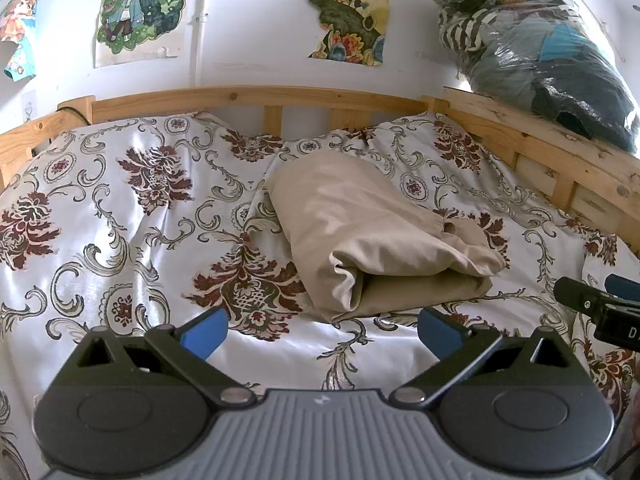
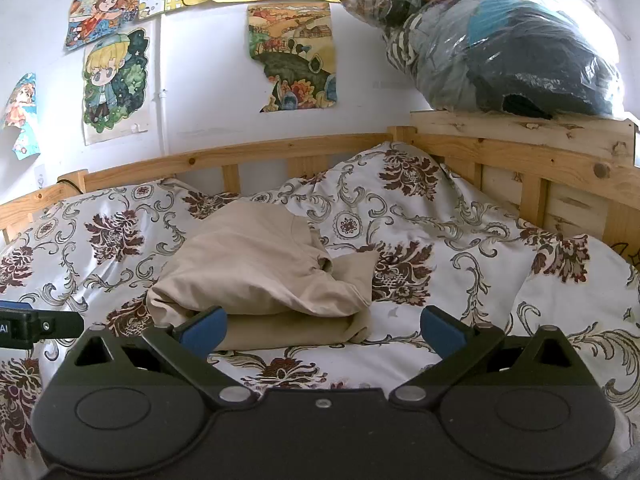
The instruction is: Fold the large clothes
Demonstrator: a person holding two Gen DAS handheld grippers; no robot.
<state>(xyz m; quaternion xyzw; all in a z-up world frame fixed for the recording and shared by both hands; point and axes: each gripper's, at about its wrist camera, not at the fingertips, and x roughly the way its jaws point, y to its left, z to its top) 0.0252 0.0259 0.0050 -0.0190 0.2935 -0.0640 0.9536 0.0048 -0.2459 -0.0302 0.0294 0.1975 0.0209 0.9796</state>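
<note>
A beige garment (image 1: 360, 232) lies folded in a thick bundle on the floral bedspread (image 1: 120, 208). It also shows in the right wrist view (image 2: 260, 272). My left gripper (image 1: 322, 330) is open and empty, just in front of the bundle's near edge. My right gripper (image 2: 322, 330) is open and empty, also close before the bundle, its left blue fingertip (image 2: 204, 330) overlapping the near fold in view. The right gripper's tip shows at the right edge of the left wrist view (image 1: 600, 304).
A wooden bed rail (image 1: 256, 98) runs along the back and right side. A clear plastic bag of clothes (image 1: 540, 52) rests on the rail's right corner. Posters (image 1: 140, 8) hang on the white wall. The bedspread bunches up at the back right (image 2: 400, 200).
</note>
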